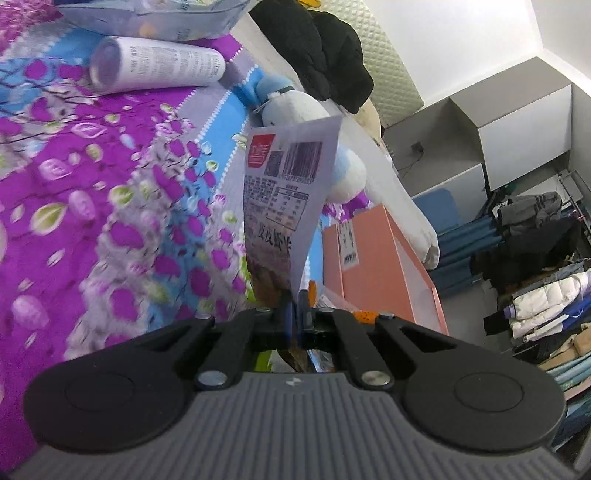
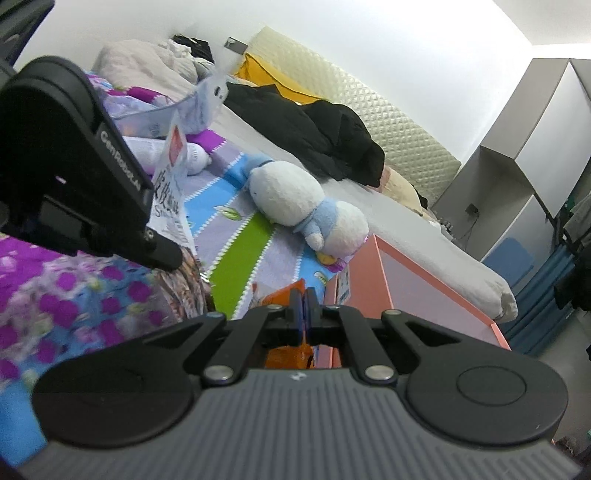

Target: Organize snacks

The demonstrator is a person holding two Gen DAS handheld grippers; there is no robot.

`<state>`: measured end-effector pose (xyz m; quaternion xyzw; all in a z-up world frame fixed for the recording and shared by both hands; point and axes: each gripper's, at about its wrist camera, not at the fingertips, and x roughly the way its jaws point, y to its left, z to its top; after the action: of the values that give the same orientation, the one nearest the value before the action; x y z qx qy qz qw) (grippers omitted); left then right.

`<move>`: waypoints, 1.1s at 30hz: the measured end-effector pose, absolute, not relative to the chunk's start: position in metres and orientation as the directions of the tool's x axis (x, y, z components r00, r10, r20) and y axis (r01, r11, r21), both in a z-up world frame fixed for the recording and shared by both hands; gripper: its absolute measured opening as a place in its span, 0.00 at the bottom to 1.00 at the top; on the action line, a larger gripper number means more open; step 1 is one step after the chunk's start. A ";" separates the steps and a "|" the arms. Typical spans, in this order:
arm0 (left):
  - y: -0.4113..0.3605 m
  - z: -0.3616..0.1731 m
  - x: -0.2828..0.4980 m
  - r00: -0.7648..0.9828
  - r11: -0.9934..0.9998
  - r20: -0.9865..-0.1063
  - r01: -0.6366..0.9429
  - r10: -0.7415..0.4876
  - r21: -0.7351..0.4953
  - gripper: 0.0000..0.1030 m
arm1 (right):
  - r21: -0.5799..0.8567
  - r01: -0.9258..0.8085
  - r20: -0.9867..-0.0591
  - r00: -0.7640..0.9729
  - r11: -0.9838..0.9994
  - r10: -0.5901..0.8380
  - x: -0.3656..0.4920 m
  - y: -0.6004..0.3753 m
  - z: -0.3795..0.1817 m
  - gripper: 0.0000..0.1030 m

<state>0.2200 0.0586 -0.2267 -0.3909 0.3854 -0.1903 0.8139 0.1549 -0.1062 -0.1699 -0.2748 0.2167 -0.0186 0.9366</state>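
Note:
My left gripper (image 1: 294, 308) is shut on a white snack packet (image 1: 286, 192) with printed labels and a barcode, held upright above the flowered bedspread. The same packet shows in the right wrist view (image 2: 170, 192), with the left gripper body in front of it. My right gripper (image 2: 303, 297) is shut on an orange snack packet (image 2: 280, 295), held just left of the pink box (image 2: 413, 280). The pink box also shows in the left wrist view (image 1: 384, 266), to the right of the white packet.
A white tube (image 1: 155, 64) lies on the bedspread beside a clear plastic bag (image 1: 159, 16). A white and blue plush toy (image 2: 306, 199) lies by the box. Black clothing (image 2: 314, 129) and a white bolster (image 2: 461, 258) are behind. Shelves and clothes stand at right.

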 end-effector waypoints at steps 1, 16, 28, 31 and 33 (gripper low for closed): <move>0.061 -0.224 0.211 0.632 0.627 -0.482 0.008 -0.606 -0.779 0.02 | -0.524 -0.089 -0.395 0.907 0.847 -0.149 0.148 -0.105 -0.169 0.03; 0.114 -0.218 0.115 0.622 0.683 -0.571 -0.078 -0.536 -0.726 0.02 | -0.523 -0.240 -0.482 0.875 0.818 -0.052 0.066 -0.085 -0.180 0.04; 0.133 -0.239 0.098 0.538 0.758 -0.705 -0.174 -0.461 -0.629 0.62 | -0.354 -0.330 -0.615 0.787 0.875 0.047 0.054 -0.083 -0.190 0.10; 0.134 -0.236 0.091 0.547 0.788 -0.718 -0.161 -0.430 -0.594 0.70 | -0.286 -0.327 -0.644 0.761 0.901 0.072 0.054 -0.089 -0.193 0.44; 0.135 -0.233 0.087 0.551 0.800 -0.720 -0.148 -0.422 -0.582 0.73 | -0.237 -0.327 -0.656 0.748 0.915 0.098 0.053 -0.094 -0.194 0.54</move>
<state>0.0869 0.1352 -0.2333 -0.3052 0.4667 -0.0829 0.8259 0.0526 -0.0935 -0.1938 -0.1708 0.3356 0.1155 0.9191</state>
